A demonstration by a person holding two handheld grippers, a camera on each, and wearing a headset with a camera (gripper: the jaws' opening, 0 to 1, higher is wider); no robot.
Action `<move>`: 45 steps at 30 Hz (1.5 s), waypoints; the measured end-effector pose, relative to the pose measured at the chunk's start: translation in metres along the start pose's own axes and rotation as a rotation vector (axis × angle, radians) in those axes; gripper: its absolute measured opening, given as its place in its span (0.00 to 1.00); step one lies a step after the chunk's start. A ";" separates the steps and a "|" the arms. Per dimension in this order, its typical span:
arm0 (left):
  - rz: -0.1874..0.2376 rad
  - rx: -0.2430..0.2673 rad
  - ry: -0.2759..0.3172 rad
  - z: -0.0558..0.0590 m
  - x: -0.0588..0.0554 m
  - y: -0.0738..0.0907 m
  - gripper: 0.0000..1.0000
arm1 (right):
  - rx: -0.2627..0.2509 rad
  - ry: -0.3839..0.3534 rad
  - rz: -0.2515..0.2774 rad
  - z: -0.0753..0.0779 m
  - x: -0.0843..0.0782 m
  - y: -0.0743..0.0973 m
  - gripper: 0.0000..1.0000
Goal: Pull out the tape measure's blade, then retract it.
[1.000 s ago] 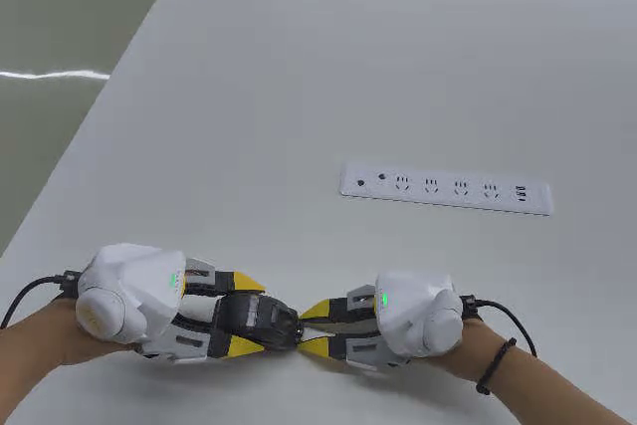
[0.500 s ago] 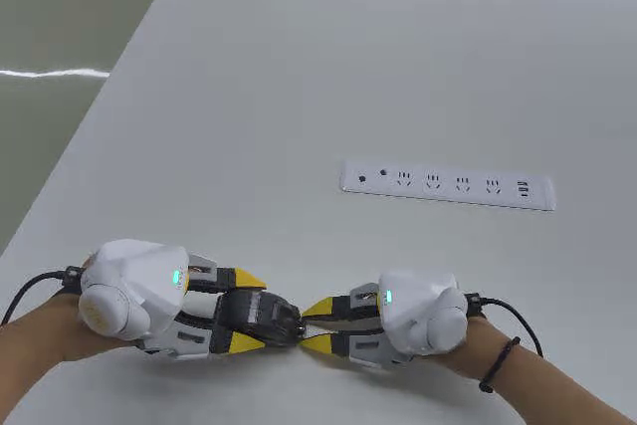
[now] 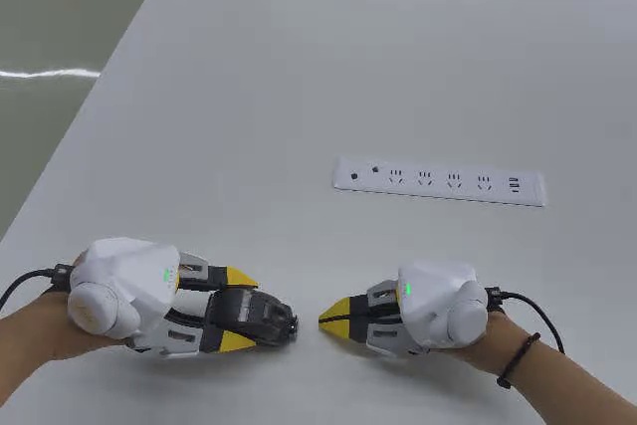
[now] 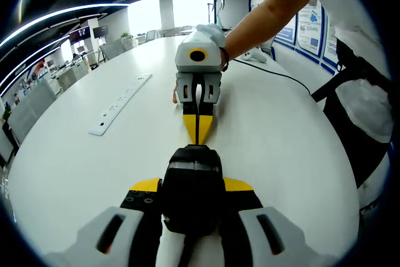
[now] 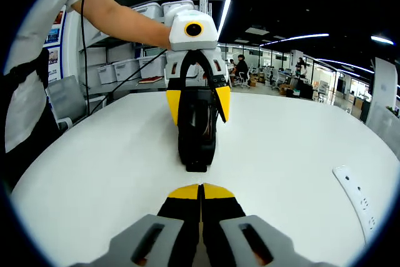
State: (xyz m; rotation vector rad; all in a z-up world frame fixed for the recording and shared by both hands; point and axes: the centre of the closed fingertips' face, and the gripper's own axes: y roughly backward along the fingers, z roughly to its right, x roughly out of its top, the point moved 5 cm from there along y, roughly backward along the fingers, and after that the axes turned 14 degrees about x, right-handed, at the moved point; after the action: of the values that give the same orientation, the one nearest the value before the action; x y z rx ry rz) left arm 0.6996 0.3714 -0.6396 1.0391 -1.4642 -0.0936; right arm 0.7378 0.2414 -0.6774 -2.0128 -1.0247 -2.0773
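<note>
A black tape measure (image 3: pixel 261 314) lies low over the white table near its front edge, and my left gripper (image 3: pixel 239 311) is shut on its case from both sides. In the left gripper view the case (image 4: pixel 194 201) sits between the yellow-tipped jaws of my left gripper (image 4: pixel 194 184). My right gripper (image 3: pixel 333 318) points at the case from the right, jaws shut together, a small gap away. No blade shows in that gap. The right gripper view looks at the case (image 5: pixel 197 129) end-on beyond my right gripper (image 5: pixel 201 191).
A white power strip (image 3: pixel 438 180) lies flat on the table (image 3: pixel 299 97) beyond the grippers, to the right of centre. The table's left edge runs diagonally, with floor beyond. A cable trails from each gripper toward the person's wrists.
My right gripper has drawn back to the right, away from the tape measure's mouth, where its tips had been touching. My left gripper still holds the case, shifted slightly left.
</note>
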 end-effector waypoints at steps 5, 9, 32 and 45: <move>-0.007 0.000 -0.002 -0.001 0.000 -0.001 0.31 | 0.004 0.022 -0.005 -0.002 0.000 -0.012 0.00; -0.011 0.002 0.000 -0.002 0.001 -0.001 0.31 | 0.000 -0.016 0.006 -0.002 0.005 -0.014 0.17; -0.014 -0.009 0.001 -0.004 0.001 -0.002 0.32 | 0.002 0.005 -0.356 0.004 0.026 -0.031 0.15; -0.007 -0.018 0.003 -0.004 0.002 -0.005 0.31 | 0.042 -0.059 -0.519 0.008 0.029 -0.033 0.13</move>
State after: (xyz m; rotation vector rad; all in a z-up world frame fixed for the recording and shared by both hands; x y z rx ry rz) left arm 0.7056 0.3691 -0.6400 1.0293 -1.4548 -0.1106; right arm 0.7249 0.2824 -0.6654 -1.9505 -1.7400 -2.1913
